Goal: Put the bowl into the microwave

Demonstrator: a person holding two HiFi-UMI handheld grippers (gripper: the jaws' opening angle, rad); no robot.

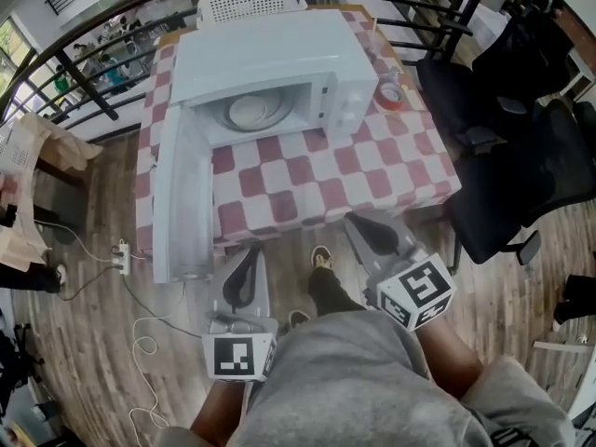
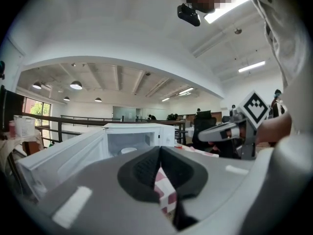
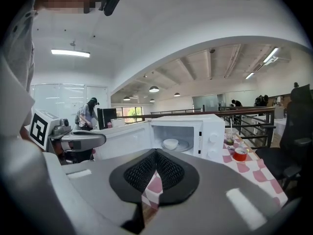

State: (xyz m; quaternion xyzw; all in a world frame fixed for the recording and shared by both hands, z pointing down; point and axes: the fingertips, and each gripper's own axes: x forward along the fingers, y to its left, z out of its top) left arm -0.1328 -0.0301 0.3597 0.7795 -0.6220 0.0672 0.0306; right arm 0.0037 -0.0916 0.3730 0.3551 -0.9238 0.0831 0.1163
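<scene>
The white microwave point(image 1: 279, 68) stands on a red-and-white checkered table point(image 1: 326, 170), and its door point(image 1: 177, 198) hangs wide open to the left. A small white bowl point(image 1: 250, 112) sits inside on the turntable; it also shows as the bowl point(image 3: 170, 143) and the bowl point(image 2: 128, 150) in the gripper views. Both grippers are off the table's near edge, apart from the microwave. My left gripper point(image 1: 253, 251) is shut with nothing in it, near the door's end. My right gripper point(image 1: 358, 220) is shut and empty too, at the table's front edge.
A red round object point(image 1: 389, 97) and a glass point(image 3: 230, 137) stand on the table right of the microwave. A white basket point(image 1: 251, 3) is behind it. Black office chairs point(image 1: 507, 156) crowd the right side. A power strip point(image 1: 121, 254) with cables lies on the floor at left.
</scene>
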